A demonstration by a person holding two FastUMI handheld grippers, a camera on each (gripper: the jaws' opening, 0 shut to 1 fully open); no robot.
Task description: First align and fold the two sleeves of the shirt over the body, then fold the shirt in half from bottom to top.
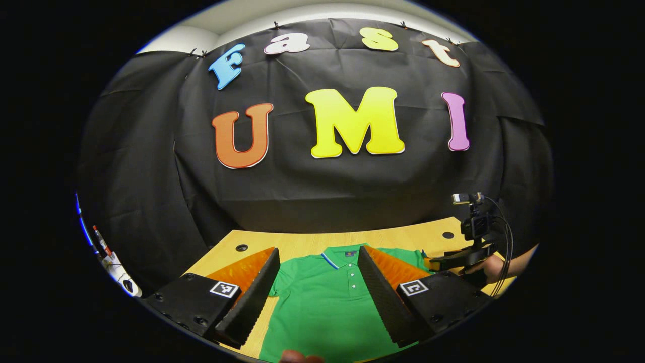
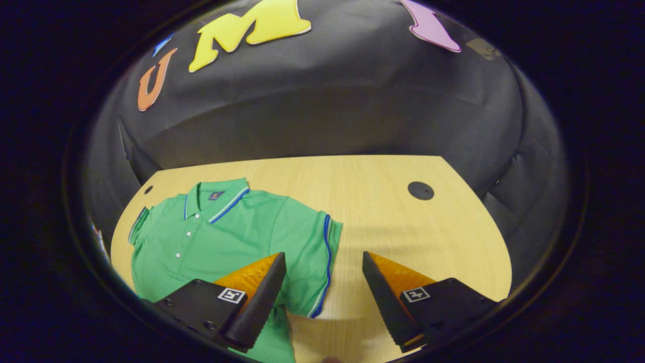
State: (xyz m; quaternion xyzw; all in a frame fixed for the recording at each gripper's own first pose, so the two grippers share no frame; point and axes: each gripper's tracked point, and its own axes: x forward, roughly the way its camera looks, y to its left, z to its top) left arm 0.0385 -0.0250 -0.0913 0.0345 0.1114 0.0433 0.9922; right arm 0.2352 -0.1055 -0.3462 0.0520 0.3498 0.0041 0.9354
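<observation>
A green shirt [image 2: 227,237] is spread flat, unfolded, near the table's [image 2: 403,227] far left corner, with both the left gripper [image 1: 318,267] and right gripper [image 2: 324,272] held wide apart above it, so a sleeve [image 2: 315,252] must be pinched first.

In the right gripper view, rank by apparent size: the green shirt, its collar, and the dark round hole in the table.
1. Green shirt, by far the largest.
2. Collar, a narrow band.
3. Round hole, smallest; it lies farther from the camera, so the gap to the collar is unsure.
</observation>
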